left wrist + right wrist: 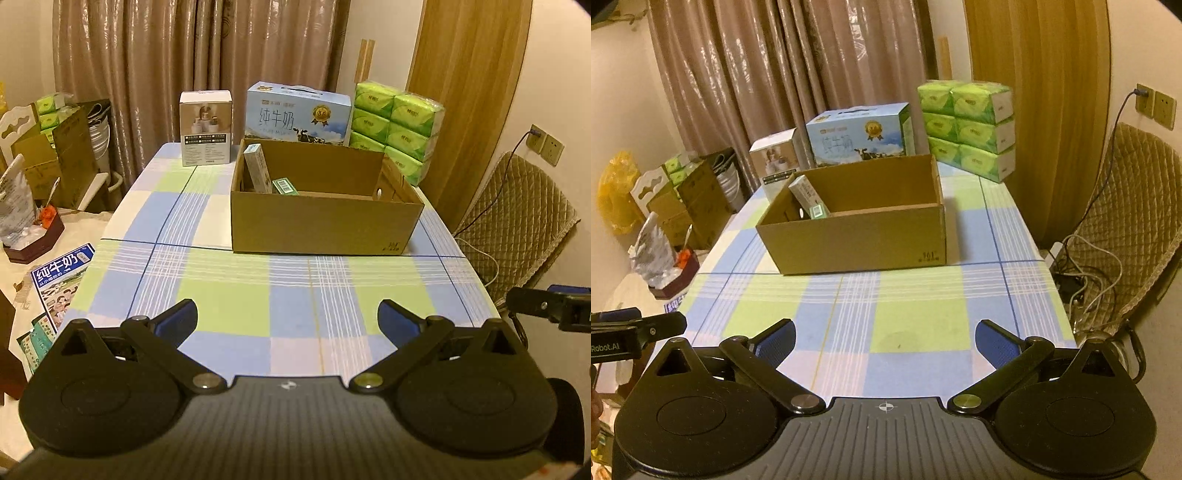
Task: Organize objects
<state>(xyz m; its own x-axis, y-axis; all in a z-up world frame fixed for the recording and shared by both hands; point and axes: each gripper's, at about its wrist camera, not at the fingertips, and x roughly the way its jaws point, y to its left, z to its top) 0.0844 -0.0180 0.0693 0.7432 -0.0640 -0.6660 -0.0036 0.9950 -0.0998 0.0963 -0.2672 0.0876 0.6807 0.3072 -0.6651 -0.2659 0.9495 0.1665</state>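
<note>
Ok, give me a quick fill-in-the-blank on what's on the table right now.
1. Both the left gripper and right gripper are ____.
2. The cardboard box holds ____ small cartons.
3. The tissue packs are ____ in colour.
4. The milk case stands ____ the cardboard box.

Missing: open; two; green; behind

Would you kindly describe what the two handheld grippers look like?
Both the left gripper and right gripper are matte black, with two round discs, bolted linkage arms and blue ribbed fingers. A ribbed grey body carries a small crosshair mark; "Robot.AI" lettering shows on the left gripper's side.
</note>
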